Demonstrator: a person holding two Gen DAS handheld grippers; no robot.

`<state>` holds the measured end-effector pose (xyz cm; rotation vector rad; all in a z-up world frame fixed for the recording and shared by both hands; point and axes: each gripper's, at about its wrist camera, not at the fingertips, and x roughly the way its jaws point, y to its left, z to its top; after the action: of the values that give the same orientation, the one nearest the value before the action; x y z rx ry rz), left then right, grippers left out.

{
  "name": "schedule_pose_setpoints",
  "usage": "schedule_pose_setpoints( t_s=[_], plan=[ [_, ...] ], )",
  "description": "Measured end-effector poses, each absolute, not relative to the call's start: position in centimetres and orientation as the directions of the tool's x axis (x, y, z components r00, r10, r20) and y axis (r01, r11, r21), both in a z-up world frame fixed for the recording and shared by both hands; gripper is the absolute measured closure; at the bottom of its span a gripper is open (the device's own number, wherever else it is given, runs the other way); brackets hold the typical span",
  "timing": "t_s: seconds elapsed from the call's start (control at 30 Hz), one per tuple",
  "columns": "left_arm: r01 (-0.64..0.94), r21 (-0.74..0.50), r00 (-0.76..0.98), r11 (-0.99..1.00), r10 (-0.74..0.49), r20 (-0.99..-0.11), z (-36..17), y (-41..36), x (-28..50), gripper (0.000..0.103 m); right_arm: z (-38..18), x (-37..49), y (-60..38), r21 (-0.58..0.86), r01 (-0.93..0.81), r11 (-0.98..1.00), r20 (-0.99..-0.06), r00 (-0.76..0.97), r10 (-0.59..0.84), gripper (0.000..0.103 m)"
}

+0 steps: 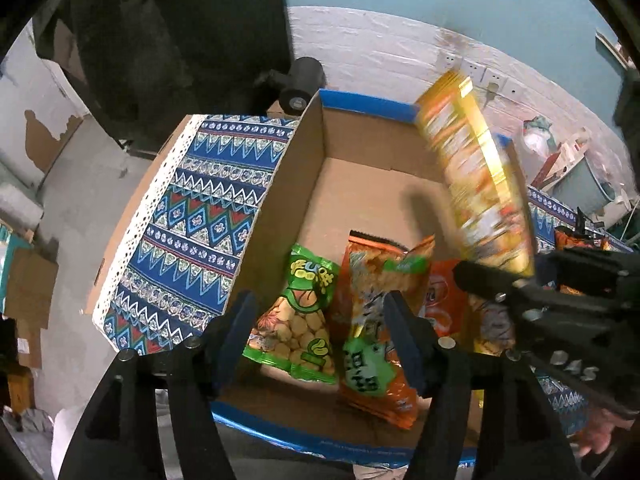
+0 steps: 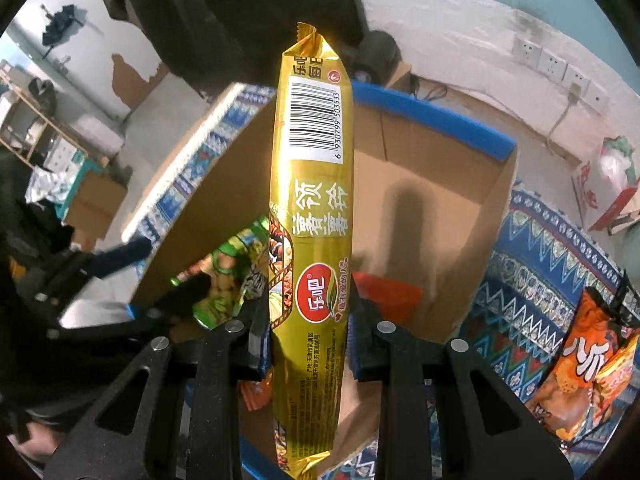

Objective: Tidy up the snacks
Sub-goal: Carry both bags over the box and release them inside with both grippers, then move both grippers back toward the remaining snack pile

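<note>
A cardboard box (image 1: 352,136) with blue-taped rims stands open on a patterned tablecloth (image 1: 192,216). Inside lie a green snack bag (image 1: 298,320), an orange snack bag (image 1: 372,312) and another orange pack (image 1: 444,300). My left gripper (image 1: 320,336) is open and empty, hovering over the box's near end above these bags. My right gripper (image 2: 308,344) is shut on a long gold snack pack (image 2: 312,200), held upright over the box (image 2: 432,168). The pack also shows blurred in the left wrist view (image 1: 476,184). Another orange snack bag (image 2: 584,364) lies on the cloth right of the box.
A dark chair or stand (image 1: 176,40) is behind the table on the left. Cardboard pieces (image 1: 28,300) lie on the floor at left. Wall sockets (image 2: 560,68) and a red-and-white box (image 2: 608,192) are at the back right.
</note>
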<state>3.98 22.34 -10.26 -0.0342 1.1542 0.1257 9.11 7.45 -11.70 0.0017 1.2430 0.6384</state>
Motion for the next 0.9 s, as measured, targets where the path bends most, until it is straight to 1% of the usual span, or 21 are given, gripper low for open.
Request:
schedule_pose_setpoints(
  t_s=[0.1,0.2,0.27,0.3,0.33,0.4,0.43,0.5,0.63,0.9],
  plan=[
    [-0.107,0.032,0.407,0.994,0.073,-0.911,-9.8,22.0,3.9,0.036,-12.4,9.1,7.4,0.33,-0.446,0.832,-0.886,0.158,0.436,0.074],
    [-0.097,0.032,0.413,0.995,0.07,-0.908,-9.5,21.6,3.9,0.035,-12.2,9.2,7.0,0.33,-0.444,0.833,-0.885,0.163,0.437,0.074],
    [-0.097,0.031,0.417,0.995,0.069,-0.906,-9.3,21.4,3.8,0.033,-11.8,9.2,6.9,0.333,-0.436,0.836,-0.881,0.172,0.441,0.066],
    [-0.099,0.025,0.42,0.995,0.065,-0.905,-9.2,21.3,3.8,0.033,-11.4,9.2,6.6,0.332,-0.432,0.839,-0.878,0.184,0.442,0.054],
    [-0.097,0.013,0.423,0.995,0.053,-0.905,-9.1,21.2,3.8,0.033,-11.1,9.1,6.3,0.32,-0.427,0.846,-0.878,0.201,0.434,0.049],
    [-0.097,-0.008,0.42,0.995,0.033,-0.907,-9.1,20.9,3.9,0.033,-10.5,9.1,5.5,0.296,-0.425,0.855,-0.879,0.228,0.418,0.043],
    [-0.096,-0.019,0.417,0.995,0.023,-0.909,-9.2,20.7,3.9,0.033,-10.1,9.0,5.0,0.288,-0.423,0.859,-0.878,0.242,0.414,0.038],
    [-0.087,-0.039,0.411,0.995,0.0,-0.911,-9.3,20.1,4.0,0.033,-9.4,8.7,3.8,0.296,-0.417,0.859,-0.867,0.261,0.425,0.032],
    [-0.065,-0.05,0.412,0.997,-0.019,-0.911,-9.1,18.7,3.9,0.033,-8.4,8.0,1.5,0.264,-0.414,0.871,-0.864,0.3,0.405,0.028],
    [0.005,-0.044,0.41,0.999,-0.043,-0.911,-8.6,14.6,3.6,0.032,-8.0,6.6,-4.0,0.186,-0.406,0.895,-0.873,0.35,0.34,0.024]
  ],
)
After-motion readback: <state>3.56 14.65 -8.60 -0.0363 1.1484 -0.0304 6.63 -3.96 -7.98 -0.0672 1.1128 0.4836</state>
